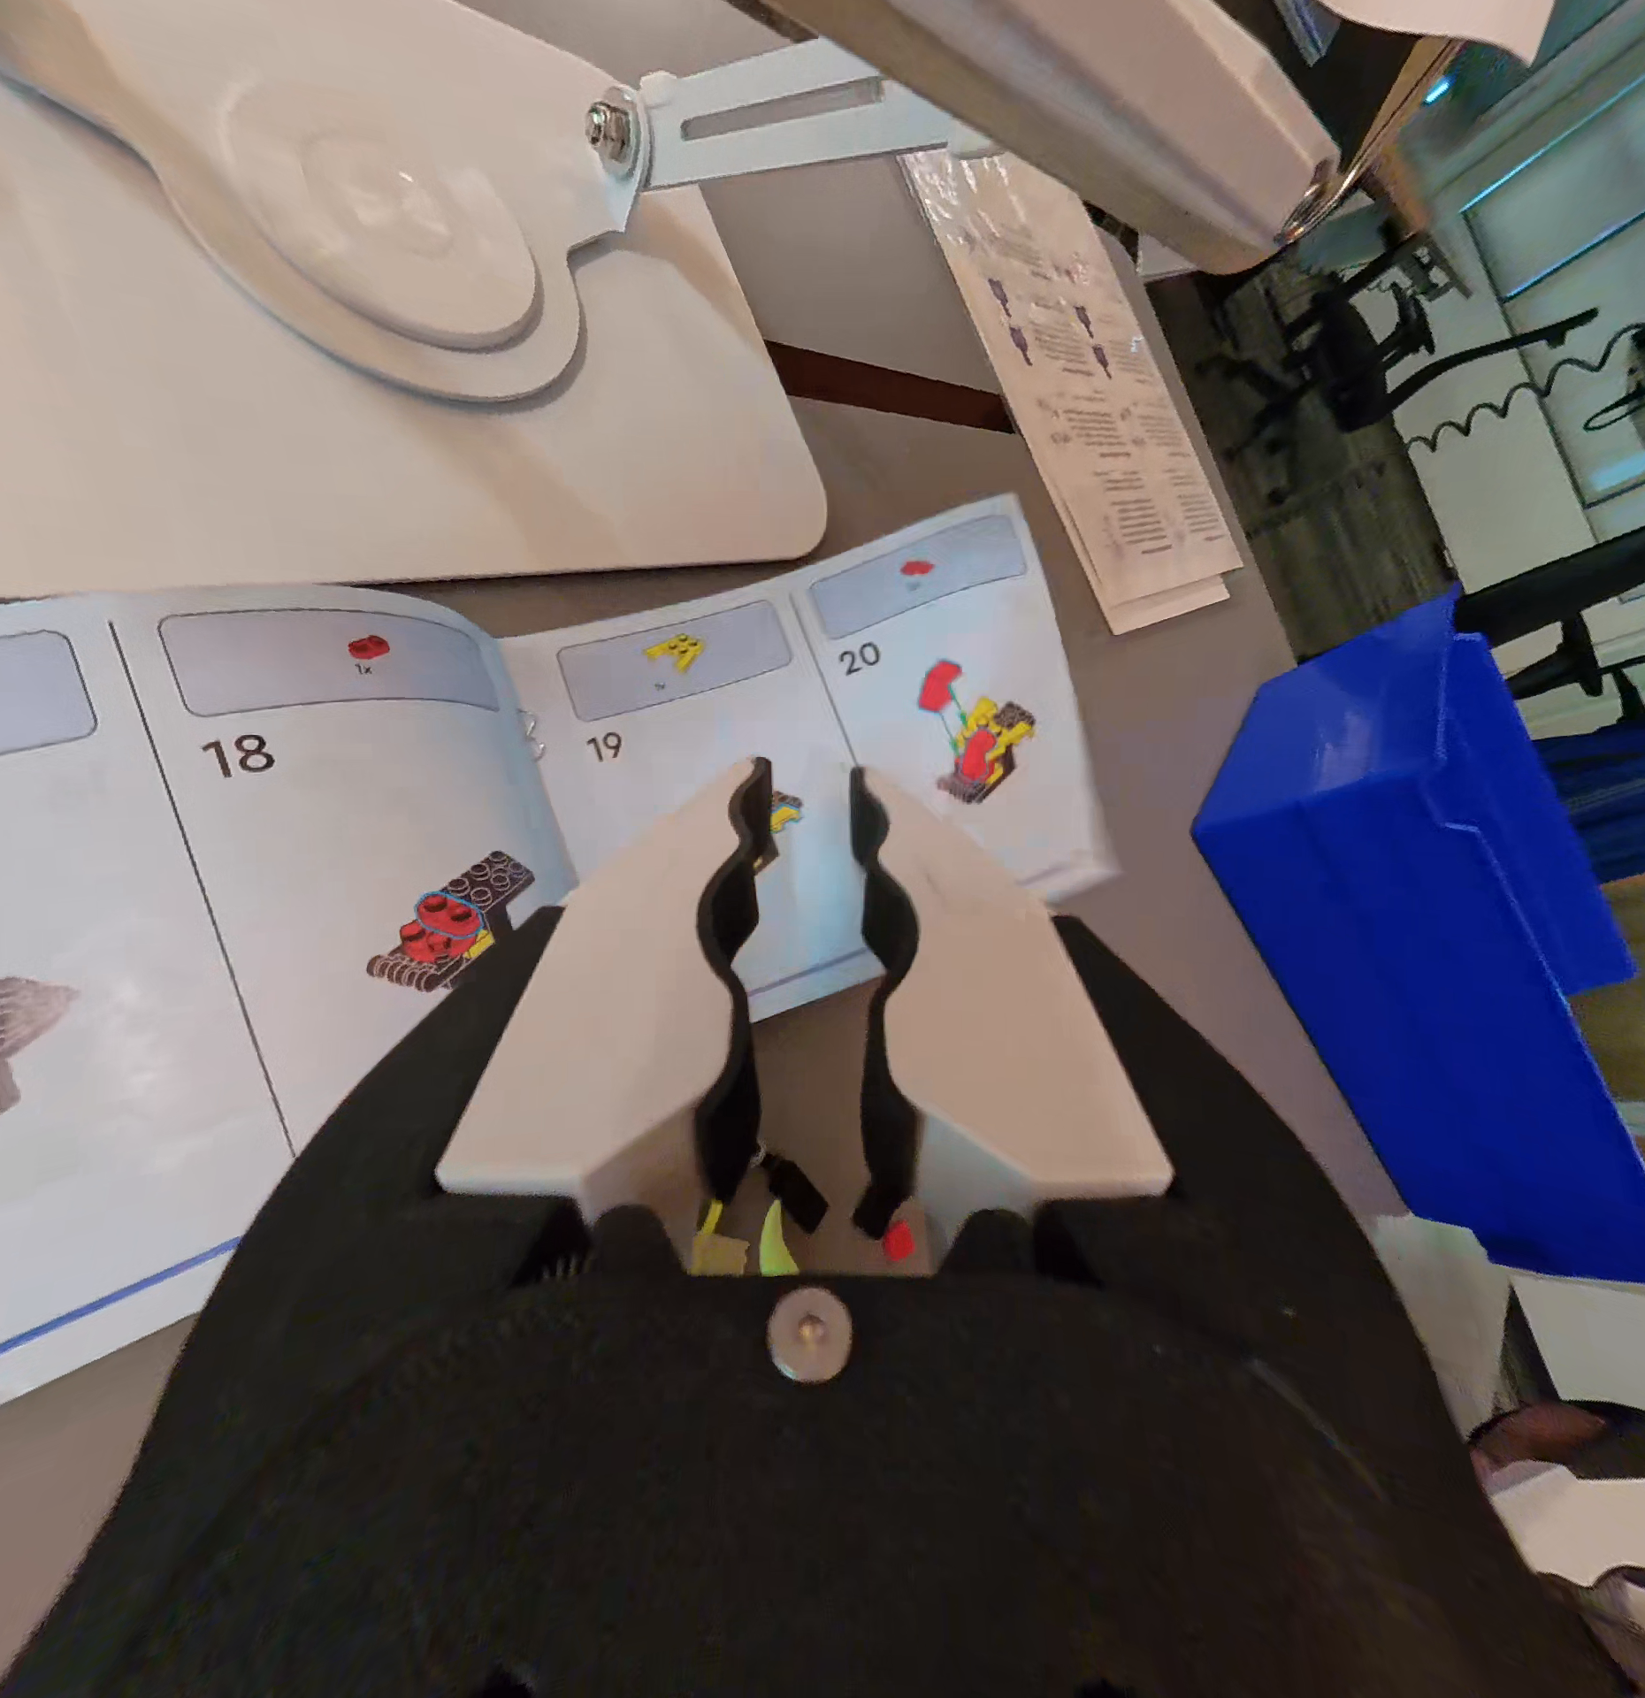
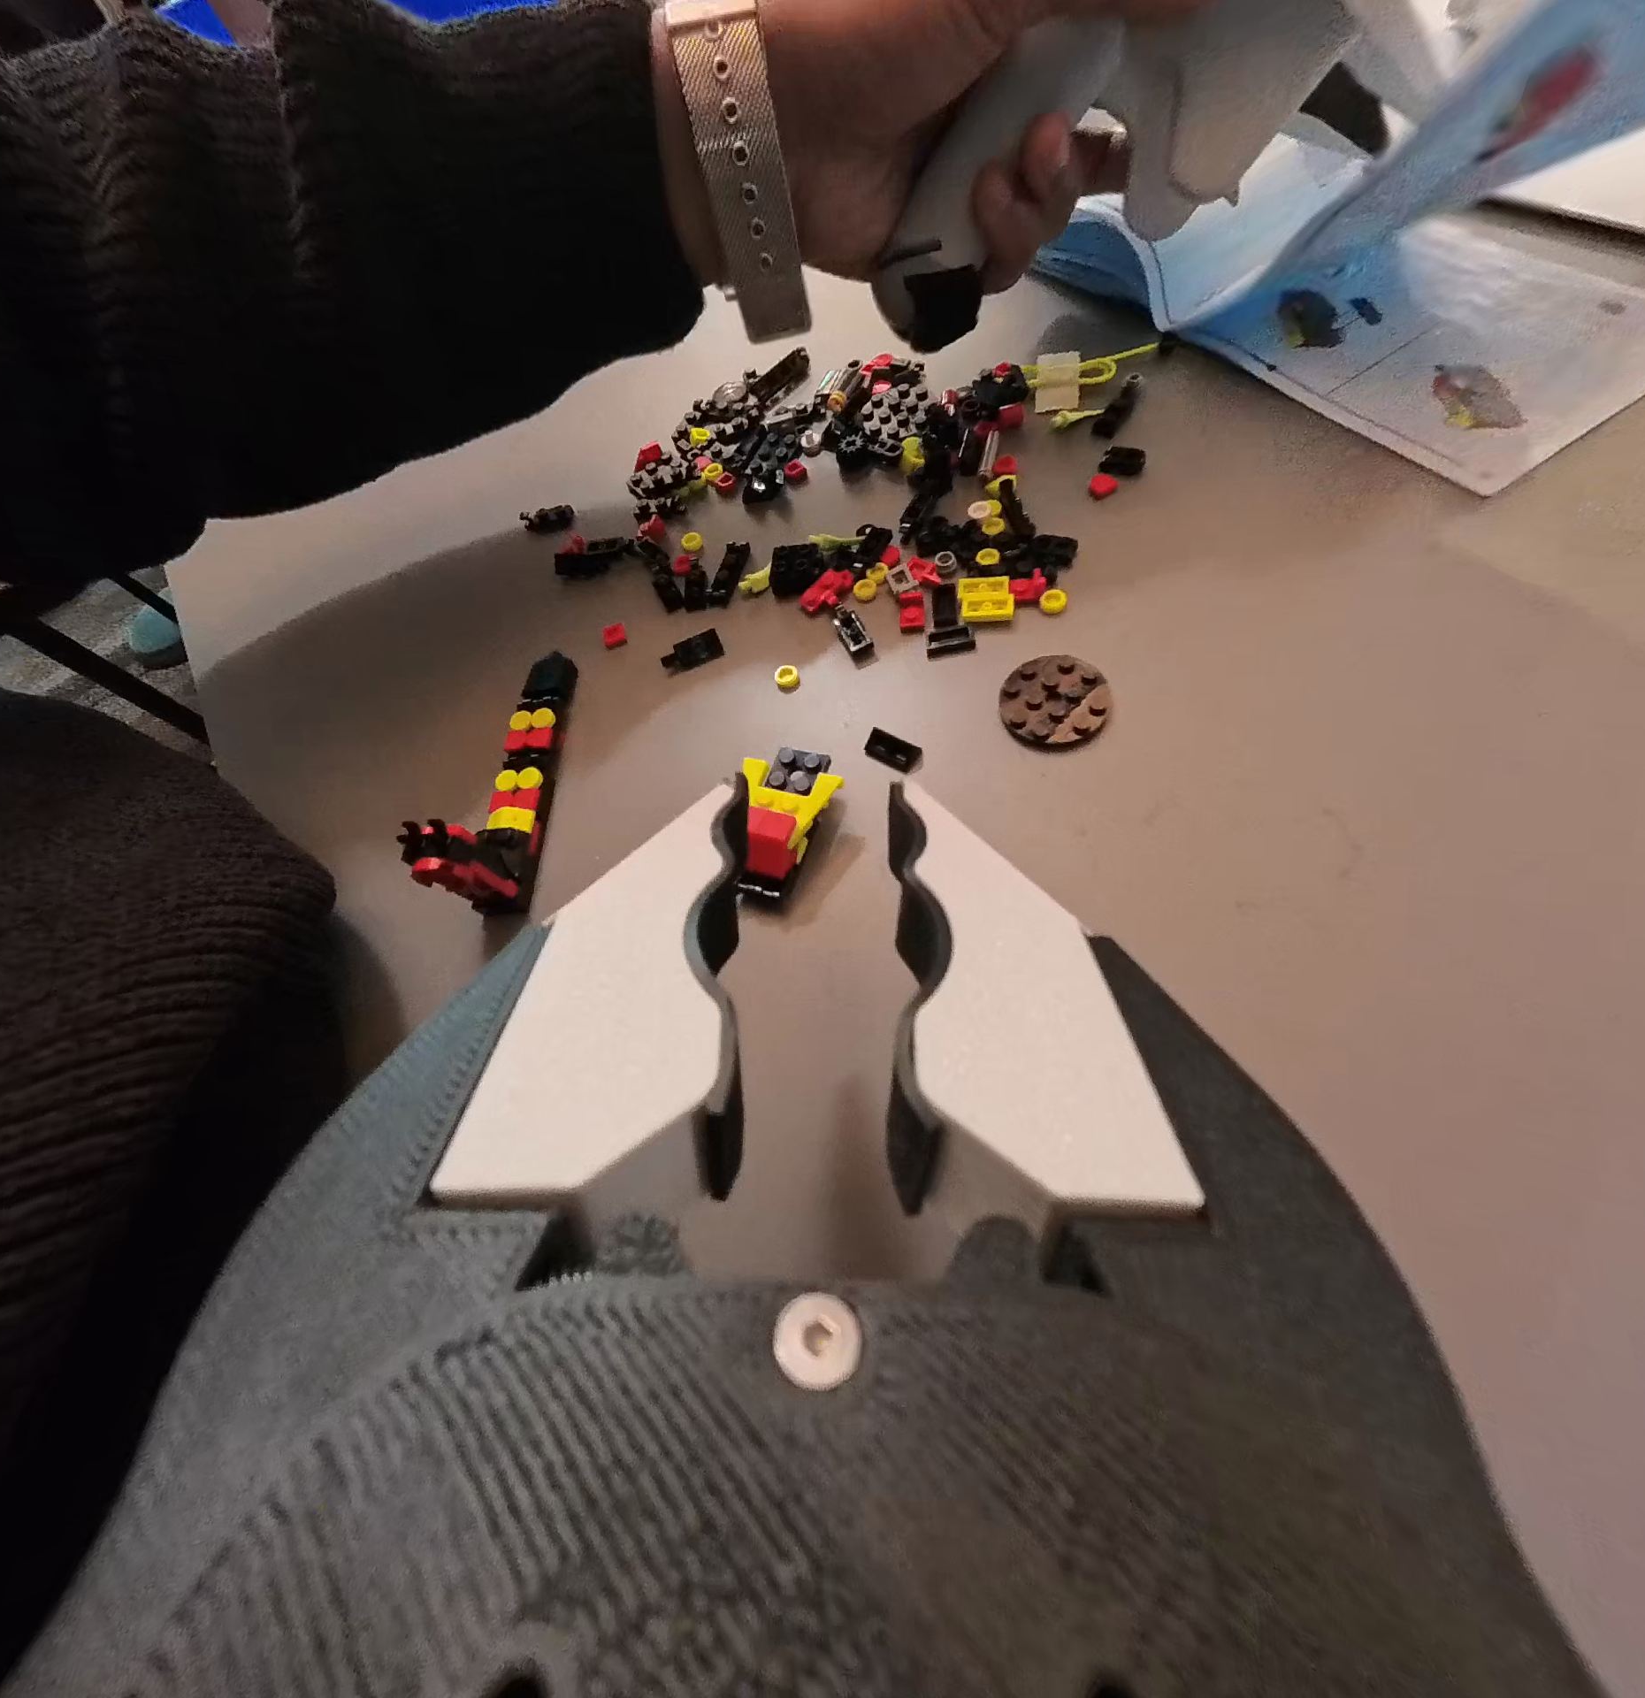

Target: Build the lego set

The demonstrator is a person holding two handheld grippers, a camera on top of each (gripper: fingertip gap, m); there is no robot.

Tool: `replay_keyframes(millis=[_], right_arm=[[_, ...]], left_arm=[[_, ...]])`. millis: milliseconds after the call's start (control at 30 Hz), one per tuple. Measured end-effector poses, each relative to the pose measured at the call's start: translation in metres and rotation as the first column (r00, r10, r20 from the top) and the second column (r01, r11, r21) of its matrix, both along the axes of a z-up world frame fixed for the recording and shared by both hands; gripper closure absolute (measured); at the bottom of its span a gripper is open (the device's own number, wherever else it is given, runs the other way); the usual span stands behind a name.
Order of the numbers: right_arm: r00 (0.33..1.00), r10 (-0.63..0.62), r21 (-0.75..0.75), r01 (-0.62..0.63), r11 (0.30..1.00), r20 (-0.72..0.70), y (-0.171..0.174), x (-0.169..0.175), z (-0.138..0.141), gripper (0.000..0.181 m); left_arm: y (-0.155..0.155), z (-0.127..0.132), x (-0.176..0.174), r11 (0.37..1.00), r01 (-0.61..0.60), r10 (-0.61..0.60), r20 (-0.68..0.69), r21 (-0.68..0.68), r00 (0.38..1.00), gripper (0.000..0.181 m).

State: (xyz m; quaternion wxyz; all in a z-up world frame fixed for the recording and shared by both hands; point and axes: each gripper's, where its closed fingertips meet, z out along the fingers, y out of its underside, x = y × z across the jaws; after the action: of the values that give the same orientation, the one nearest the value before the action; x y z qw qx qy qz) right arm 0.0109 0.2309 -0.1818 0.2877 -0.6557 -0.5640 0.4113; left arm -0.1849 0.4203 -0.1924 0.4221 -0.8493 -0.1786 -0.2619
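My left gripper [image 1: 805,781] is open and empty, hovering over the open instruction booklet [image 1: 341,827] on the grey table. In the right wrist view my right gripper [image 2: 814,799] is open and empty, just above the table. A small red, yellow and black lego assembly [image 2: 782,827] stands on the table by its left fingertip, partly between the jaws. A long black, red and yellow assembly [image 2: 516,790] lies to the left. A pile of loose black, red and yellow pieces [image 2: 856,496] lies farther off. A hand holding the left gripper's handle [image 2: 938,184] is above the pile.
A brown round plate [image 2: 1055,700] and a small black piece [image 2: 892,747] lie near the right gripper. A blue bin [image 1: 1425,919] stands right of the booklet. A white monitor-stand base [image 1: 341,322] and a printed sheet [image 1: 1094,386] lie beyond the booklet [image 2: 1444,349]. The tips of one gripper are about 25 cm away from the tips of the other.
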Motion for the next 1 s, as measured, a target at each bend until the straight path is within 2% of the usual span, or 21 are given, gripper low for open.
replay_keyframes(millis=[133, 233, 367, 433, 467, 533, 600, 633, 733, 1000], right_arm=[[1.0, -0.006, 0.0, 0.006, 1.0, 0.004, 0.002, 0.0, -0.002, 0.152], [1.0, -0.01, -0.006, 0.01, 1.0, 0.01, 0.003, 0.0, -0.004, 0.152], [1.0, -0.011, -0.013, 0.011, 1.0, 0.017, 0.004, -0.001, -0.007, 0.152], [1.0, -0.01, -0.013, 0.01, 1.0, 0.022, 0.004, -0.002, -0.008, 0.152], [1.0, -0.01, -0.012, 0.01, 1.0, 0.024, 0.004, -0.002, -0.009, 0.152], [1.0, -0.011, -0.01, 0.011, 1.0, 0.025, 0.004, -0.001, -0.009, 0.152], [1.0, -0.015, -0.008, 0.015, 1.0, 0.021, 0.005, 0.0, -0.007, 0.152], [1.0, -0.017, -0.008, 0.017, 1.0, 0.018, 0.006, 0.0, -0.007, 0.152], [1.0, -0.02, -0.015, 0.021, 1.0, 0.01, 0.007, 0.0, -0.005, 0.152], [1.0, -0.021, -0.022, 0.021, 1.0, 0.012, 0.007, 0.0, -0.006, 0.152]], left_arm=[[0.0, -0.001, 0.0, 1.0, 0.007, -0.007, -0.018, 0.0, 1.0, 0.181], [0.001, 0.0, 0.006, 0.999, 0.042, -0.042, -0.026, 0.006, 0.999, 0.177], [0.002, -0.005, 0.034, 0.988, 0.152, -0.151, -0.15, -0.002, 0.977, 0.136], [0.002, -0.019, 0.043, 0.979, 0.184, -0.201, -0.294, -0.084, 0.935, 0.118], [0.001, -0.028, 0.042, 0.975, 0.171, -0.214, -0.373, -0.145, 0.903, 0.115], [0.002, -0.041, 0.041, 0.965, 0.143, -0.233, -0.47, -0.221, 0.851, 0.124], [0.003, -0.046, 0.038, 0.966, 0.111, -0.22, -0.519, -0.233, 0.826, 0.136], [0.004, -0.046, 0.038, 0.968, 0.109, -0.216, -0.523, -0.228, 0.825, 0.143], [0.004, -0.047, 0.042, 0.966, 0.117, -0.213, -0.456, -0.23, 0.864, 0.181], [0.004, -0.038, 0.037, 0.975, 0.111, -0.177, -0.378, -0.191, 0.909, 0.181]])
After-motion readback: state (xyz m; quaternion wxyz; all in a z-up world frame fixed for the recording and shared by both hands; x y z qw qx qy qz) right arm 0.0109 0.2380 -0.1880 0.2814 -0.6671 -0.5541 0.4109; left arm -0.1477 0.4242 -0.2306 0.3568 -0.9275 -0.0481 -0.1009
